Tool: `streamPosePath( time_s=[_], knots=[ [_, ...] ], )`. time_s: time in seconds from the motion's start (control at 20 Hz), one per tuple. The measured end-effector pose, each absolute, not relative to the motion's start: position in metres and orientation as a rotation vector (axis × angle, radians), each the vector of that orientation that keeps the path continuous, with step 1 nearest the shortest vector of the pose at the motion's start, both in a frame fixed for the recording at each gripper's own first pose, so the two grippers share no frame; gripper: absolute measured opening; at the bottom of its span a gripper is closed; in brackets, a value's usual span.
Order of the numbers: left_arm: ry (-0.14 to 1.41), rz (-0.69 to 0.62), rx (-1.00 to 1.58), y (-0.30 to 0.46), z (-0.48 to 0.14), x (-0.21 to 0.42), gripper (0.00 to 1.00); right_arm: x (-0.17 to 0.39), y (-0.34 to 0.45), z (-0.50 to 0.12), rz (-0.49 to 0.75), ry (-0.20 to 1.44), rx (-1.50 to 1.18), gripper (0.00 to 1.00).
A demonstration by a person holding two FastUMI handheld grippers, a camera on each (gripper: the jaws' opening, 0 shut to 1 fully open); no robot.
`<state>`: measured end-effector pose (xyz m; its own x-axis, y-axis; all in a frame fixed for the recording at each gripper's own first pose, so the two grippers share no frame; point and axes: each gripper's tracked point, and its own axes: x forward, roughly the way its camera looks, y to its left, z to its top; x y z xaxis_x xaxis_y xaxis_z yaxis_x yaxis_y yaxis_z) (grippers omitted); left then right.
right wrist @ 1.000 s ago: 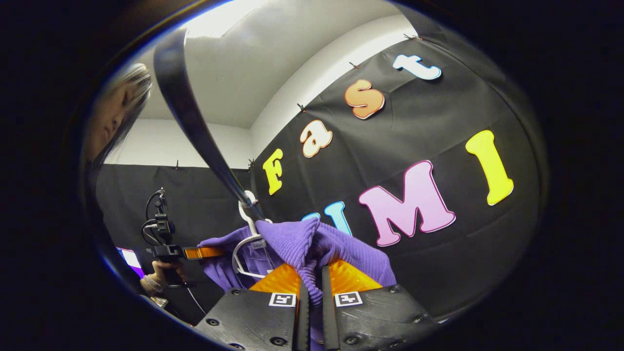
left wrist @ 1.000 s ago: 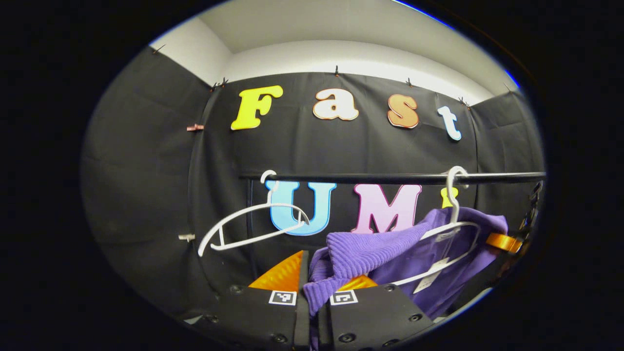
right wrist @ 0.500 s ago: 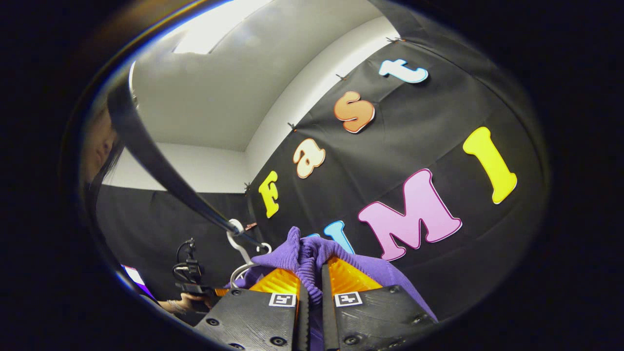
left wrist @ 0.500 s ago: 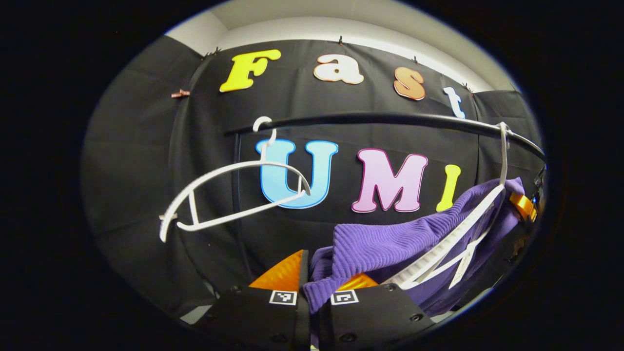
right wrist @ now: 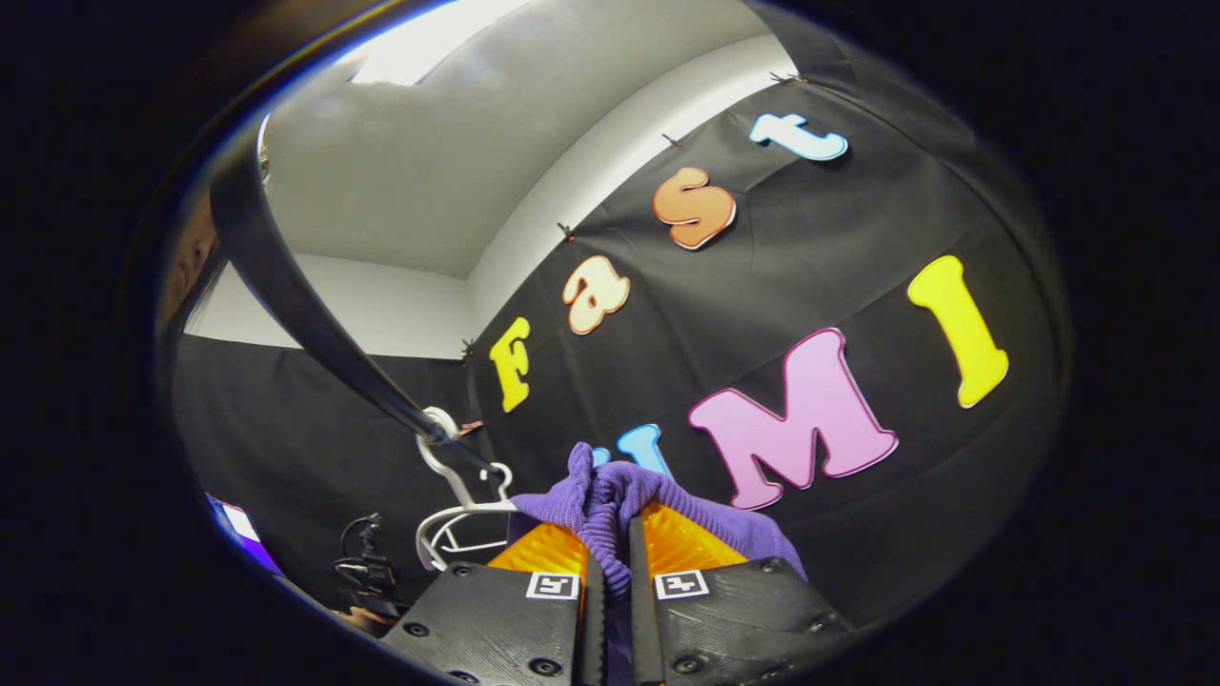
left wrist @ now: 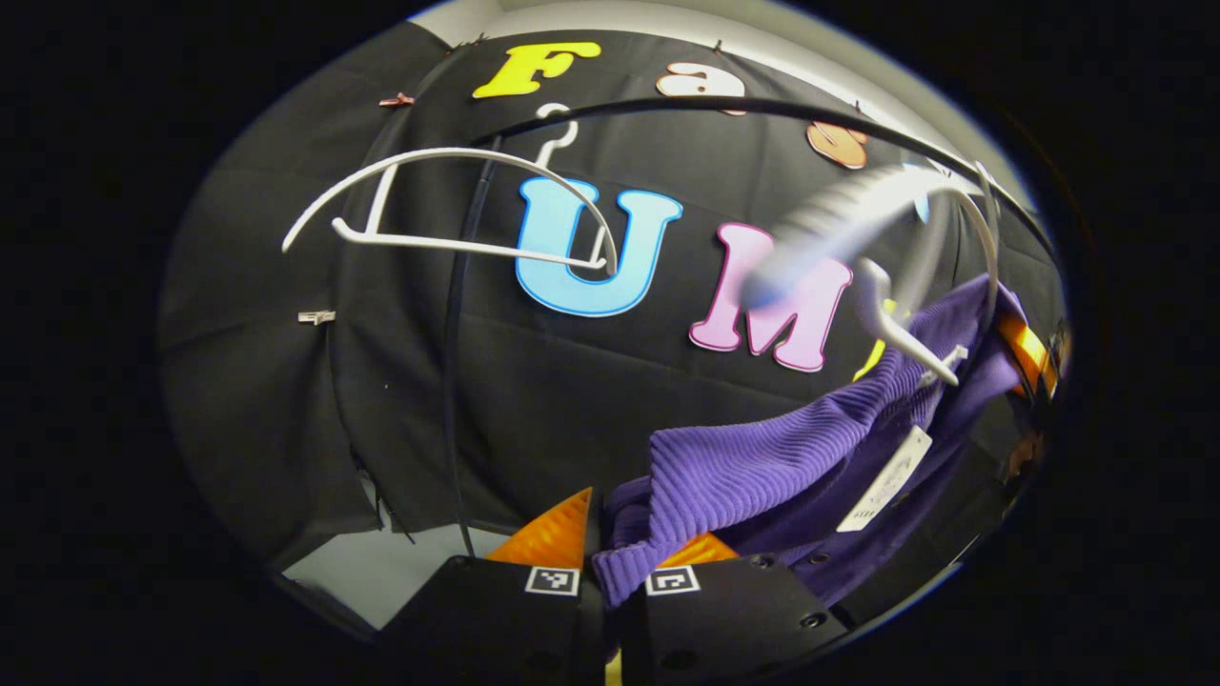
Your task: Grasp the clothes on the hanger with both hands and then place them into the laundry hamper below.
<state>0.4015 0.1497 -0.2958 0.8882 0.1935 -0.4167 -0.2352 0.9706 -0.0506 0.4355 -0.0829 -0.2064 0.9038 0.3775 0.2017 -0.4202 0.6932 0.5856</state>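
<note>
Black cloth wall [left wrist: 286,381] behind rail [left wrist: 724,105]; white ceiling [right wrist: 438,143] above.

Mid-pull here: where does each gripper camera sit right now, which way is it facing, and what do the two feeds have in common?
Left gripper view: rides the left gripper, facing the booth wall, rail and empty hanger; its fingers pinch the purple sweater.
Right gripper view: rides the right gripper, tilted up along the rail toward the ceiling; its fingers pinch the sweater.
Shared: sweater, rail, white hangers.
</note>
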Motion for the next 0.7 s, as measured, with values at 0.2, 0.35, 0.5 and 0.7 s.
streamPosePath(
  time_s=[0.2, 0.35, 0.5, 0.7],
  knots=[
    [0.476, 0.176, -0.084, 0.109, -0.320, 0.385, 0.10, 0.439, -0.112, -0.246, 0.328, -0.002, 0.654, 0.14],
    [0.522, 0.150, -0.156, 0.085, -0.337, 0.373, 0.11, 0.442, -0.115, -0.257, 0.293, 0.024, 0.659, 0.14],
    [0.510, 0.126, -0.197, 0.059, -0.334, 0.379, 0.11, 0.459, -0.149, -0.251, 0.184, -0.008, 0.673, 0.10],
    [0.460, 0.061, -0.233, 0.024, -0.320, 0.405, 0.11, 0.463, -0.180, -0.268, 0.062, 0.012, 0.666, 0.14]
  ],
)
